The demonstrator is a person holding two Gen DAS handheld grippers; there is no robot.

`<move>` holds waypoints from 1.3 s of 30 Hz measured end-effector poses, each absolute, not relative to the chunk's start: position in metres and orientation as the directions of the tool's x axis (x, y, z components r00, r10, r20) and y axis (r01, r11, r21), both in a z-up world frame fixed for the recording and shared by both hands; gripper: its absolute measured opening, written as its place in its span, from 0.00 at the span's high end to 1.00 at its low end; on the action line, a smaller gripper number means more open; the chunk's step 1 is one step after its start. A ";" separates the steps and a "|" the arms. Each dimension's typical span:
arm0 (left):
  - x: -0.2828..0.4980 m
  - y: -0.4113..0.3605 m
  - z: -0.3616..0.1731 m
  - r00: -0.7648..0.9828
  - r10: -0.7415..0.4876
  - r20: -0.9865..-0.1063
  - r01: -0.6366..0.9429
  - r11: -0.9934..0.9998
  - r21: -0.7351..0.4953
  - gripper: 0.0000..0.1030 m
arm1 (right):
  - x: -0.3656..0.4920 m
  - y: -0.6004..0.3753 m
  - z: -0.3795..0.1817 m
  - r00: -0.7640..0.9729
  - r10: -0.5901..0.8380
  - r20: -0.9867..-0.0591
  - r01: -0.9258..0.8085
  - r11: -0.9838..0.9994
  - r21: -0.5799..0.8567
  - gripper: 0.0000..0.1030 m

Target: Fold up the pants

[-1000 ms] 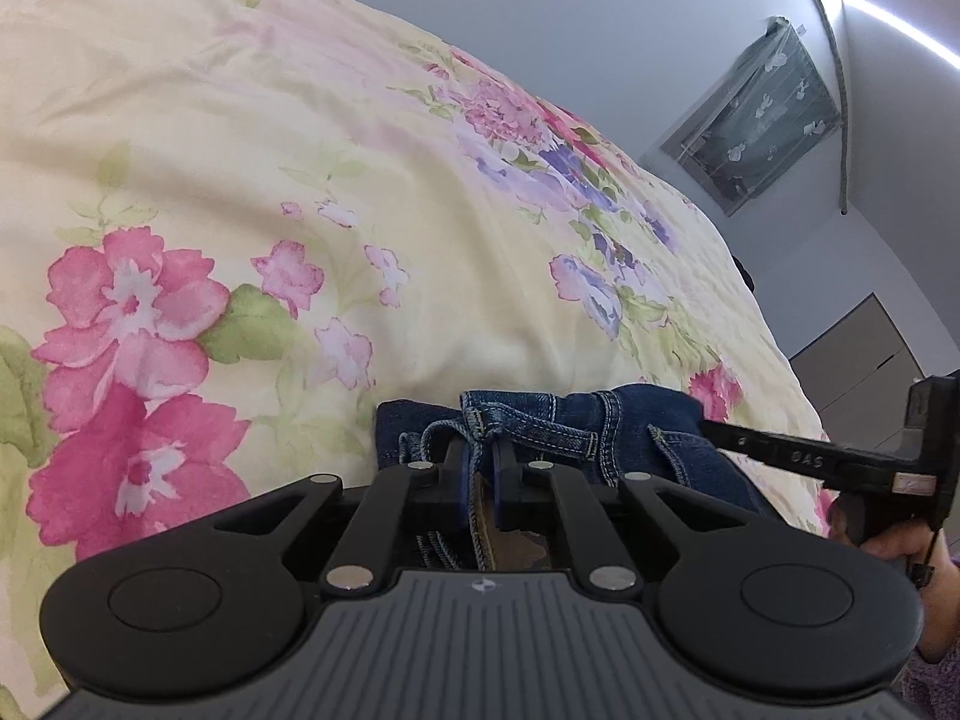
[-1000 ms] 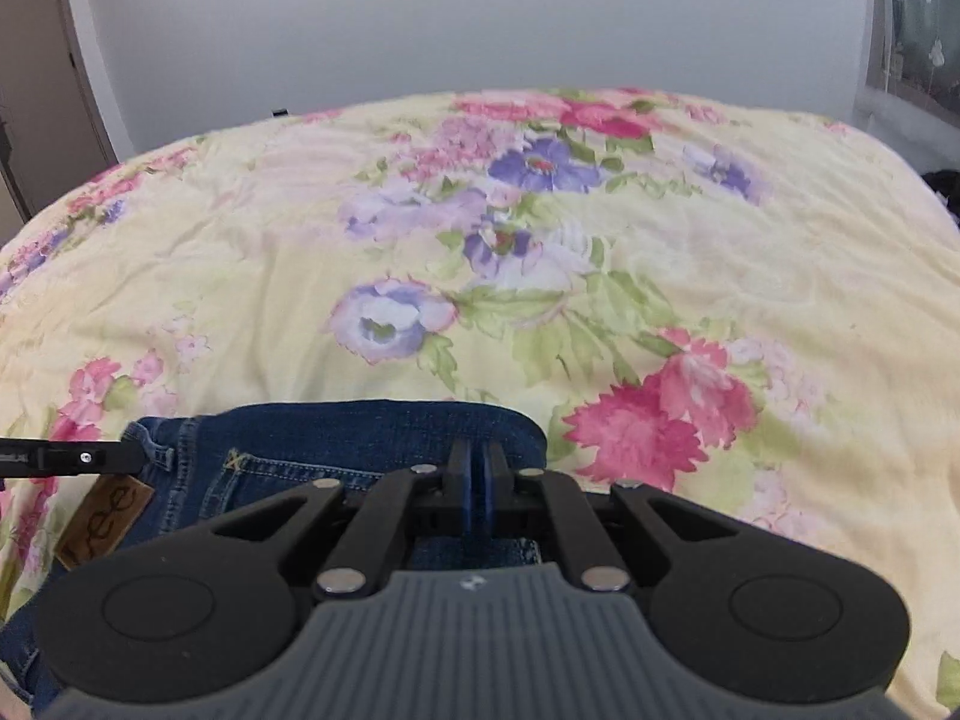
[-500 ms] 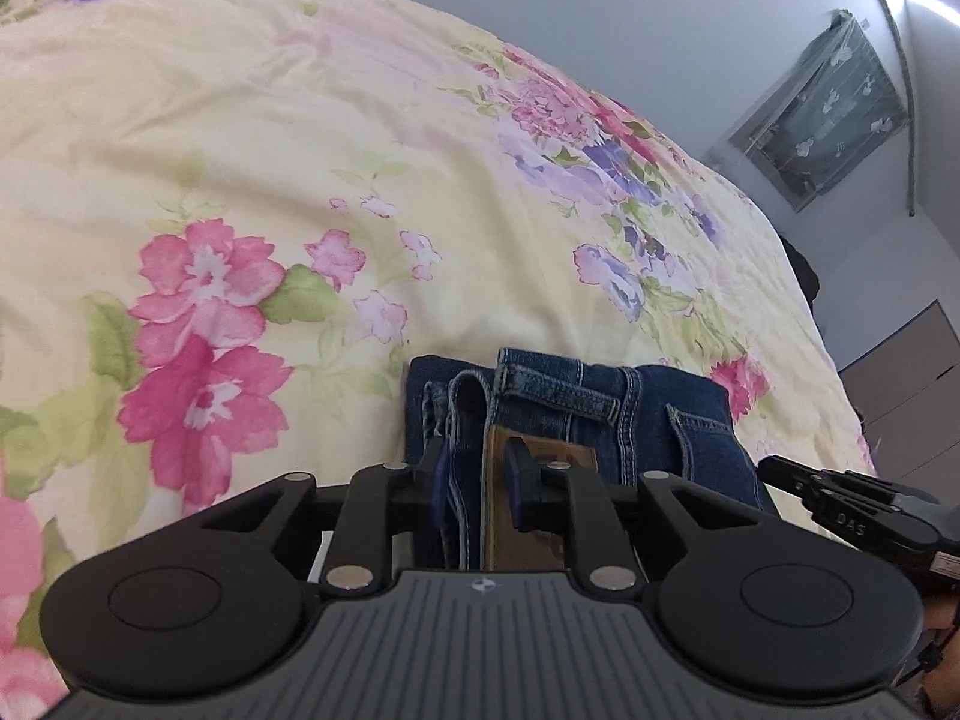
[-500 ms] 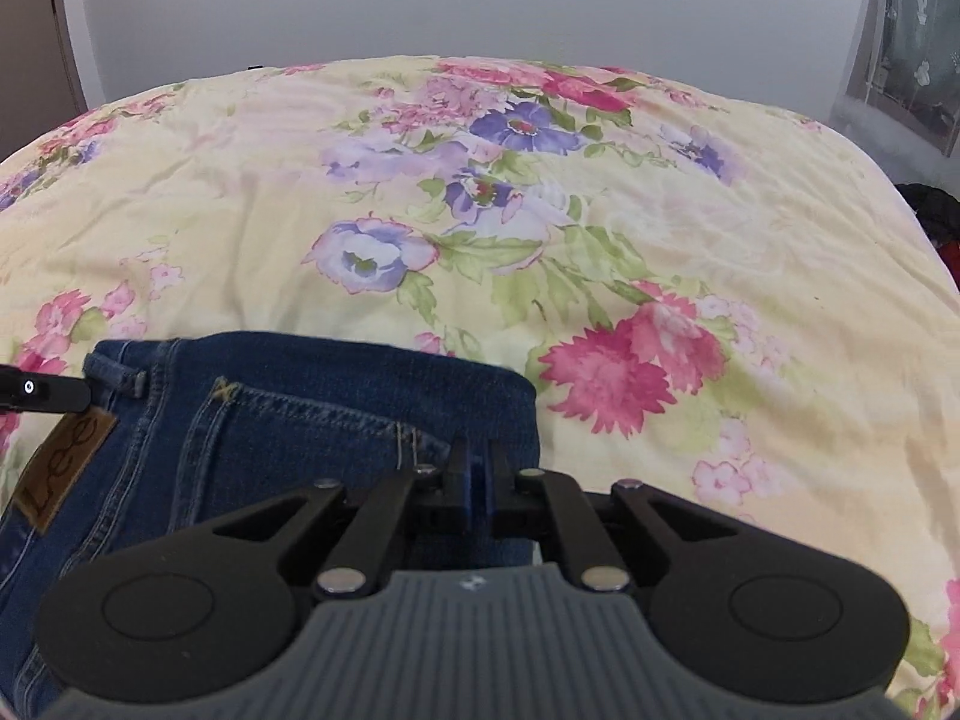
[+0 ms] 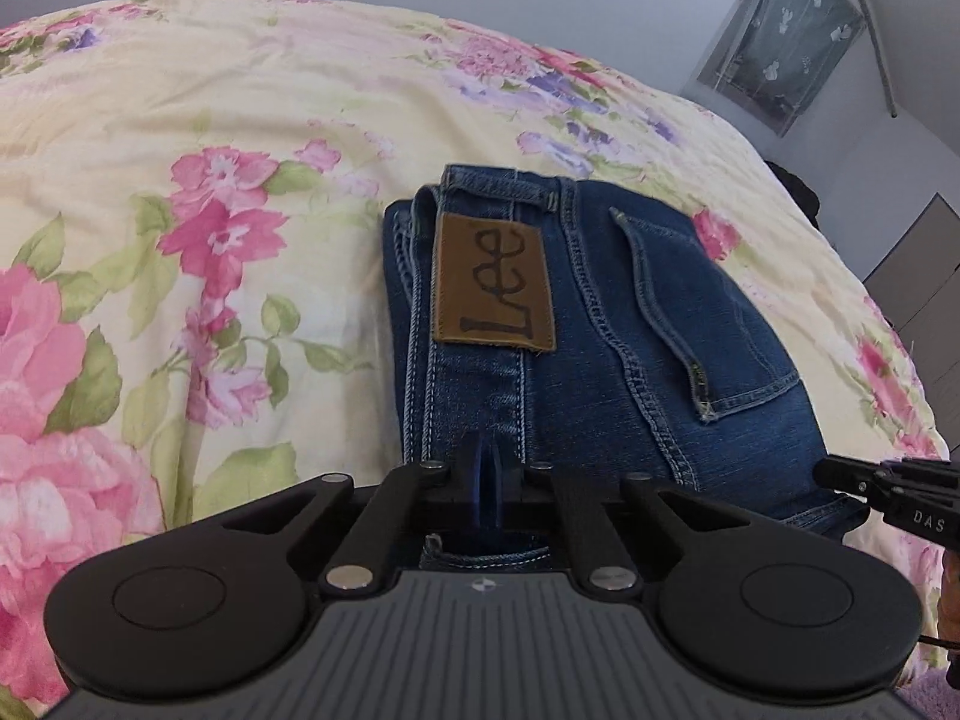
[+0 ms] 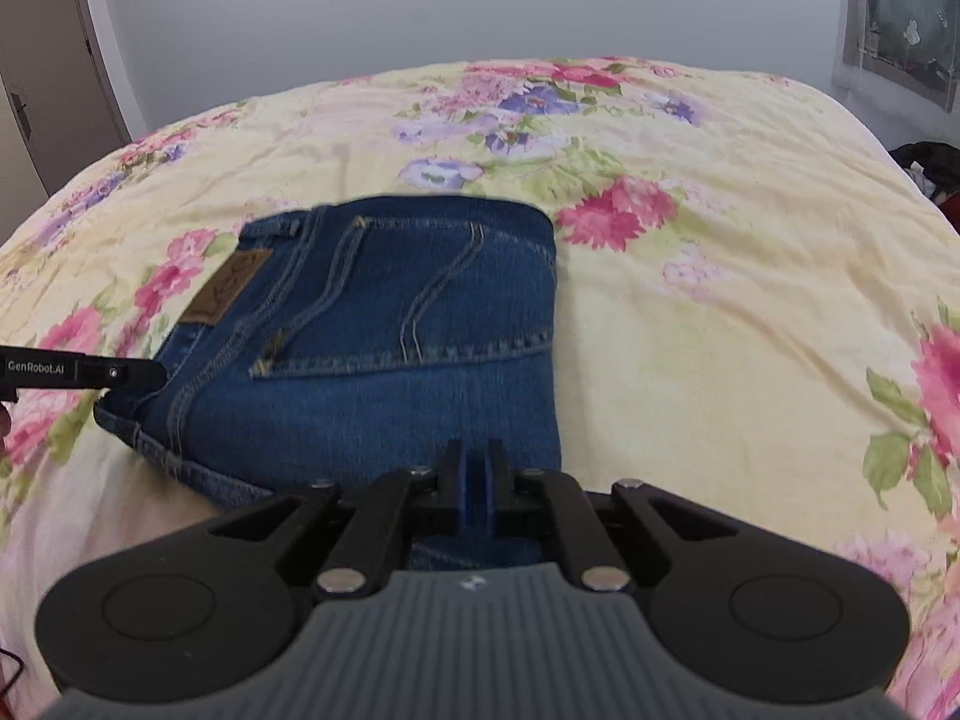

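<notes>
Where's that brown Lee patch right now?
In the left wrist view the brown Lee patch sits on the folded jeans, near their left edge, on the floral bedspread.

Denim pants (image 5: 600,348), leather patch (image 5: 492,282); cotton bedspread (image 5: 210,150).

Two black grippers, left gripper (image 5: 485,468) and right gripper (image 6: 474,474), with blue pads, silver screws, ribbed grey bodies, white lettering.
</notes>
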State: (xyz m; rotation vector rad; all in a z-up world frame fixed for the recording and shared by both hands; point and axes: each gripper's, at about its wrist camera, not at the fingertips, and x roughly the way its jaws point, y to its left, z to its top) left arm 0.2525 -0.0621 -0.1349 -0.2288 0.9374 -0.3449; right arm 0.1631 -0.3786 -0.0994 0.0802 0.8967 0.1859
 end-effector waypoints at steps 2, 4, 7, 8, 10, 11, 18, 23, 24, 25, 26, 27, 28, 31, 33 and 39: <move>0.251 -0.060 -0.140 0.544 -0.384 -0.746 0.170 0.921 -0.350 0.92 | 0.156 -0.383 -0.118 0.569 0.174 -0.804 -0.084 0.985 0.153 1.00; 0.251 -0.061 -0.141 0.543 -0.381 -0.749 0.169 0.923 -0.347 0.92 | 0.143 -0.388 -0.130 0.561 0.176 -0.809 -0.049 0.982 0.180 1.00; 0.251 -0.061 -0.140 0.539 -0.378 -0.753 0.169 0.924 -0.343 0.92 | 0.133 -0.393 -0.128 0.557 0.179 -0.811 -0.010 0.978 0.208 1.00; 0.250 -0.061 -0.140 0.538 -0.378 -0.753 0.167 0.924 -0.344 0.92 | 0.131 -0.394 -0.127 0.549 0.179 -0.816 -0.001 0.977 0.214 1.00; 0.250 -0.060 -0.140 0.538 -0.380 -0.753 0.158 0.922 -0.353 0.92 | 0.126 -0.393 -0.125 0.524 0.172 -0.834 0.004 0.979 0.204 1.00; 0.250 -0.060 -0.140 0.538 -0.382 -0.751 0.154 0.921 -0.358 0.92 | 0.121 -0.393 -0.125 0.507 0.165 -0.846 0.011 0.980 0.198 1.00; 0.252 -0.054 -0.142 0.533 -0.406 -0.742 0.131 0.906 -0.402 0.92 | 0.094 -0.409 -0.115 0.583 0.139 -0.800 0.113 0.962 0.249 0.71; 0.252 -0.054 -0.143 0.535 -0.405 -0.742 0.127 0.906 -0.403 0.92 | 0.106 -0.412 -0.122 0.579 0.162 -0.799 0.170 0.935 0.312 0.72; 0.251 -0.053 -0.143 0.536 -0.406 -0.740 0.125 0.905 -0.406 0.92 | 0.110 -0.412 -0.125 0.581 0.183 -0.793 0.176 0.923 0.342 0.72; 0.251 -0.053 -0.144 0.536 -0.409 -0.739 0.122 0.903 -0.411 0.92 | 0.114 -0.410 -0.128 0.582 0.201 -0.788 0.182 0.912 0.367 0.73; 0.251 -0.052 -0.144 0.536 -0.412 -0.737 0.120 0.901 -0.416 0.92 | 0.117 -0.409 -0.132 0.574 0.207 -0.792 0.191 0.907 0.376 0.73; 0.251 -0.051 -0.145 0.536 -0.415 -0.736 0.118 0.899 -0.421 0.92 | 0.121 -0.405 -0.138 0.557 0.198 -0.807 0.205 0.908 0.365 0.73; 0.252 -0.051 -0.145 0.535 -0.417 -0.735 0.117 0.898 -0.425 0.92 | 0.124 -0.401 -0.142 0.542 0.187 -0.819 0.216 0.911 0.351 0.74; 0.253 -0.050 -0.144 0.529 -0.422 -0.736 0.120 0.896 -0.427 0.92 | 0.120 -0.402 -0.140 0.537 0.182 -0.824 0.223 0.911 0.346 0.95; 0.254 -0.050 -0.145 0.526 -0.424 -0.737 0.126 0.896 -0.426 0.92 | 0.115 -0.408 -0.138 0.515 0.177 -0.839 0.238 0.911 0.338 0.97; 0.254 -0.050 -0.146 0.528 -0.427 -0.734 0.125 0.894 -0.430 0.93 | 0.105 -0.418 -0.143 0.436 0.148 -0.888 0.296 0.908 0.297 1.00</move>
